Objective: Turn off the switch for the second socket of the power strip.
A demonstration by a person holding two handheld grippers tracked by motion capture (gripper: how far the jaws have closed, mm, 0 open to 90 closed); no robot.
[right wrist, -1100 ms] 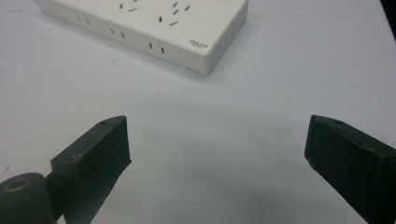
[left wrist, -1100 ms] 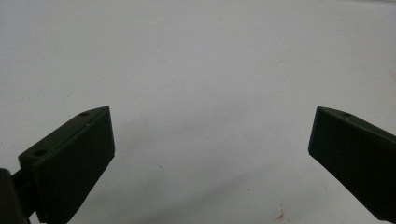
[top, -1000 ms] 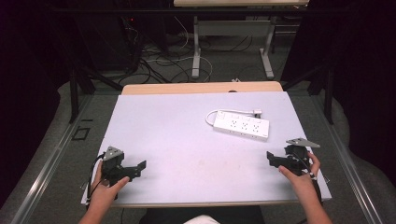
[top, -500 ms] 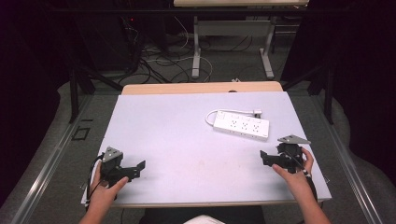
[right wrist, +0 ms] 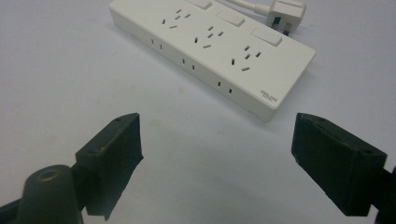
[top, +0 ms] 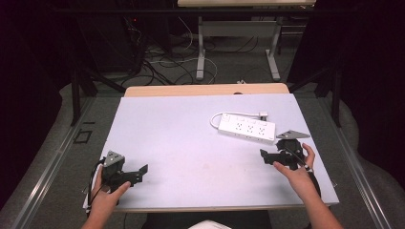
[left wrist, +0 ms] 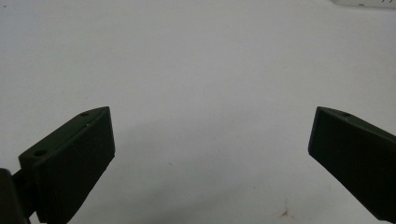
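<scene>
A white power strip (top: 247, 128) lies on the right half of the pale table (top: 181, 129), its cord curling to a plug (top: 262, 114) behind it. My right gripper (top: 267, 159) hovers just in front of the strip's right end, open. Its jaws have just been closing a little with nothing between them. From the right gripper view, the strip (right wrist: 210, 46) and its plug (right wrist: 286, 10) lie beyond the spread jaws of the right gripper (right wrist: 217, 122). My left gripper (top: 138, 174) rests at the front left, open over bare table. Its jaws stand wide in its own view (left wrist: 212, 119).
A wooden strip (top: 205, 89) edges the table's far side. Behind it stand desk legs (top: 200, 52) and tangled cables (top: 157, 59) on the floor. A metal rail (top: 57, 157) runs along the table's left side.
My right gripper has moved left and away from the person, closer to the power strip. The left gripper has stayed where it was.
</scene>
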